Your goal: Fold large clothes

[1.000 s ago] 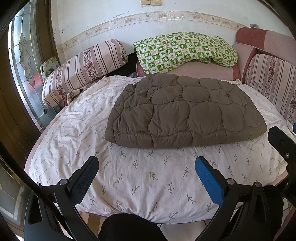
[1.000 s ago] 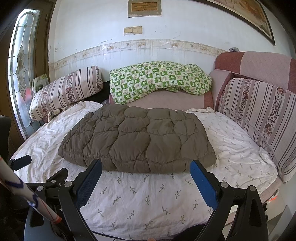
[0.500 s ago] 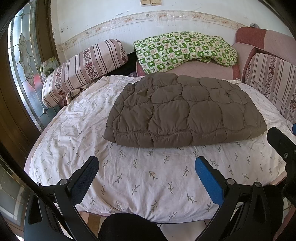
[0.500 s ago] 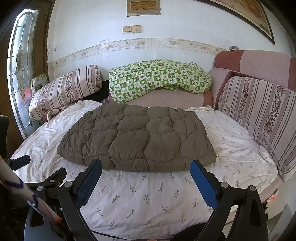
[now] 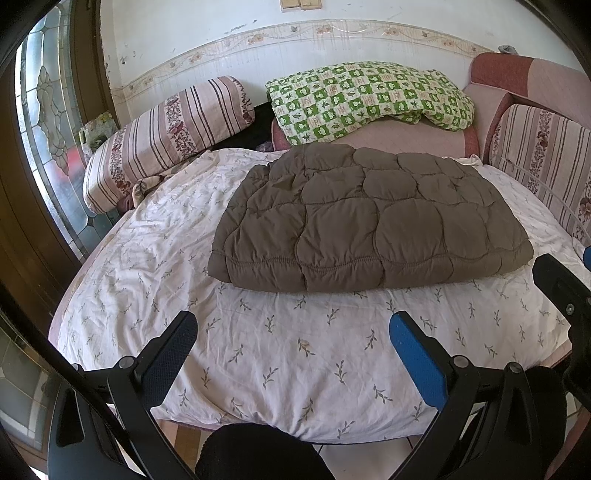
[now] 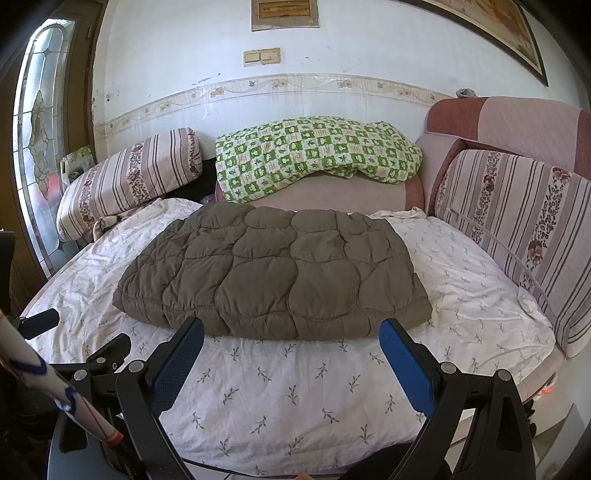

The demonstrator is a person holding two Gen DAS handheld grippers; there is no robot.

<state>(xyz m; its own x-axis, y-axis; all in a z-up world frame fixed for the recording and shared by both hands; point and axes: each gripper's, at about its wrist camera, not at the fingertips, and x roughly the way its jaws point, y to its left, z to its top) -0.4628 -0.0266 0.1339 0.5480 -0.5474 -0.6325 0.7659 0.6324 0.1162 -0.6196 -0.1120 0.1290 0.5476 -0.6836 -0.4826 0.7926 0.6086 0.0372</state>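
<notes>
between the spread fingers of the left gripper [image 5: 293, 345] only bed sheet [image 5: 280, 354] shows; its jaws stand wide apart and hold nothing. the right gripper [image 6: 291, 350] is likewise fully spread and empty, its fingertips just short of the near edge of the brown quilted garment [image 6: 273, 273].

outward from both grippers, the garment lies straight ahead on the sheet, already folded into a thick padded slab in the middle of the bed. its long axis runs left to right, across the line of the fingers, so the near stitched hem faces the grippers broadside. in the right wrist view the hem sits just beyond the fingertips; in the left wrist view there is a clear strip of sheet before it, so the right gripper looks the nearer one. the left gripper lines up with the slab's left half, the right with its middle and right.

beyond the garment are a green checked blanket [image 5: 369, 99] and a striped bolster [image 5: 166, 129] near the wall.

as for writing, the blanket's squares carry small marks too blurred to read, and the framed plaque [image 6: 284, 14] on the wall is illegible. no brand or label shows on the garment.
</notes>
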